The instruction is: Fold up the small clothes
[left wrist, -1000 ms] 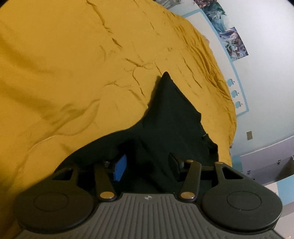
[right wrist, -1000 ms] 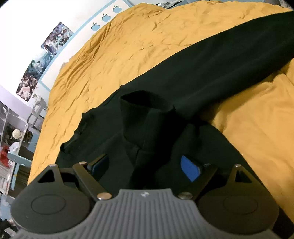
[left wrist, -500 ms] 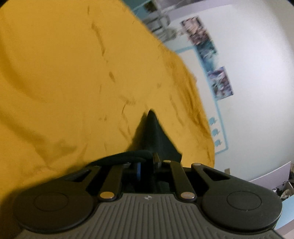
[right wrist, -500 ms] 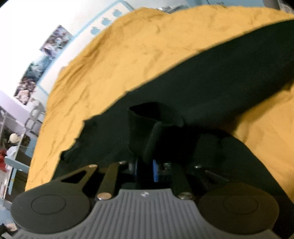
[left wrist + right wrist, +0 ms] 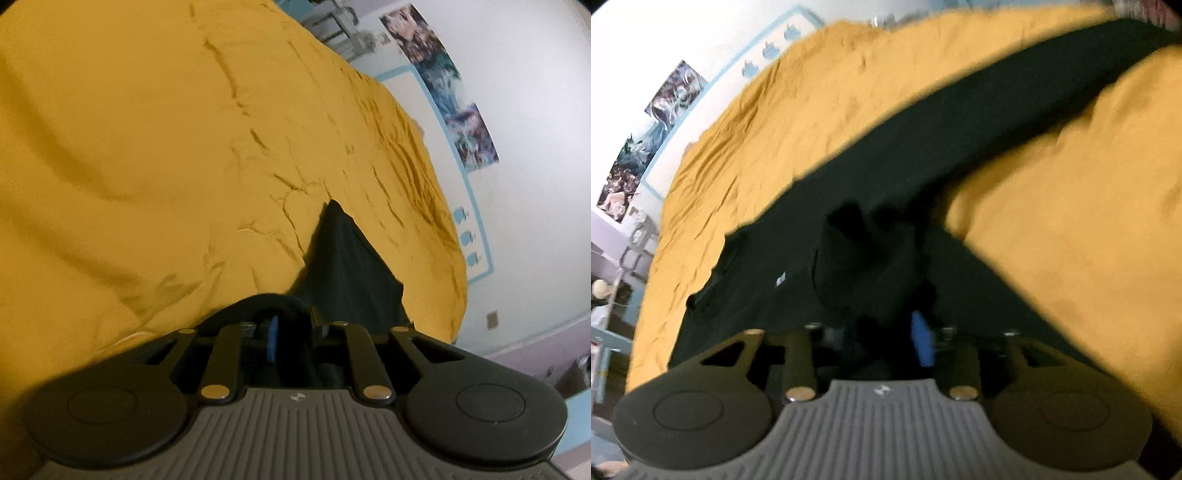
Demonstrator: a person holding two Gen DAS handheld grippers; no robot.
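garment (image 5: 960, 147): black, soft, limp, light; judged best taken at hem/edge.
left claw (image 5: 291, 332): narrow, pinched on cloth fold.
right claw (image 5: 882, 332): jaws just reopened partway, bunched cloth between; grip unclear.
bed (image 5: 147, 147): yellow cover.

Around the black garment (image 5: 347, 266) we find the yellow bedspread (image 5: 166, 155) bare on its left and beyond its far tip, so a gripper could pass there. To the garment's right the spread ends at a white wall (image 5: 524, 92). In the right wrist view, the garment's long sleeve (image 5: 1015, 110) crosses the bedspread (image 5: 1071, 240), with bare cloth on both sides.
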